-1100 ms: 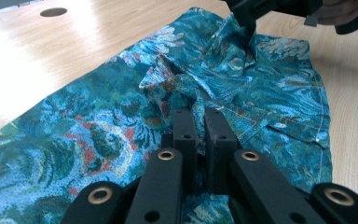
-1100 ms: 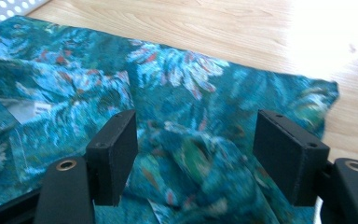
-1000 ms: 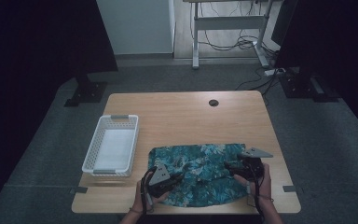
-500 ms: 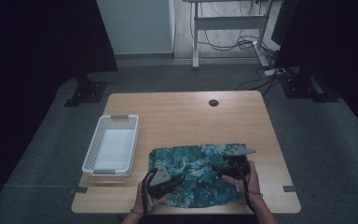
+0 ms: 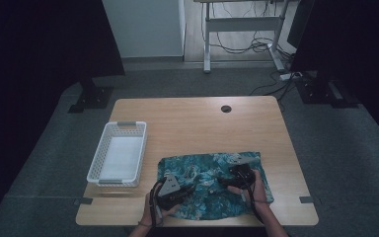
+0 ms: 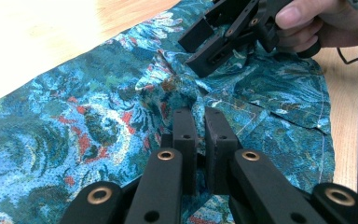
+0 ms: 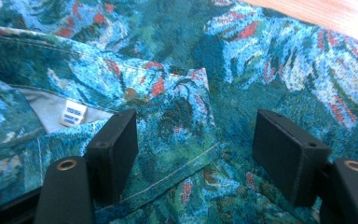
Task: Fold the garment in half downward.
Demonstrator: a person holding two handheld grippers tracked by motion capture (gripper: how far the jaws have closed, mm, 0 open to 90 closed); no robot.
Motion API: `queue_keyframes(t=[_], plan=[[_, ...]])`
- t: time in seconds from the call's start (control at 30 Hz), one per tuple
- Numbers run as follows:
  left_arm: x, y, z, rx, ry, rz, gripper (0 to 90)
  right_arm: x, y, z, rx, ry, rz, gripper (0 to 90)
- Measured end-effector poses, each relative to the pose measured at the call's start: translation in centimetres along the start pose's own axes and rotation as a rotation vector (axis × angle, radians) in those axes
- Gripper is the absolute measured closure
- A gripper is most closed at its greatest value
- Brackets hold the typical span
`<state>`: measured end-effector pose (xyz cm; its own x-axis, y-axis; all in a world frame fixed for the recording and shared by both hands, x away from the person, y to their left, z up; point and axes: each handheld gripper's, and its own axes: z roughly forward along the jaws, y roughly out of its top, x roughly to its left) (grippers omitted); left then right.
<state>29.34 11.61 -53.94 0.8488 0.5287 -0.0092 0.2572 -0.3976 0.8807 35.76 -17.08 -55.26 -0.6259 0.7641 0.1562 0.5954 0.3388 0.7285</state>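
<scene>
A rectangular light wooden table (image 5: 197, 123) with rounded corners stands on a dark grey carpeted floor (image 5: 325, 143). A small round dark cable hole (image 5: 226, 108) sits in the tabletop near the far edge, right of centre. 1 white rectangular plastic basket (image 5: 117, 160) with slotted walls lies on the left part of the table, towards the near edge. Beyond the table, a pale wall panel (image 5: 143, 27) stands at centre. To its right stands the grey metal frame of another desk (image 5: 242, 24), with dark cables (image 5: 242, 47) trailing beneath it. A white power strip (image 5: 288, 75) lies on the floor at far right.
</scene>
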Motion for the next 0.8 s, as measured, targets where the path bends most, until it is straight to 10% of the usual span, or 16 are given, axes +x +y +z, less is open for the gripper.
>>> queue_keyframes(t=[0.8], plan=[[0.5,-0.2,0.6,0.043,0.063,-0.019,83.6,1.4,-1.2,-0.9,-0.074,-0.049,-0.087,83.7]])
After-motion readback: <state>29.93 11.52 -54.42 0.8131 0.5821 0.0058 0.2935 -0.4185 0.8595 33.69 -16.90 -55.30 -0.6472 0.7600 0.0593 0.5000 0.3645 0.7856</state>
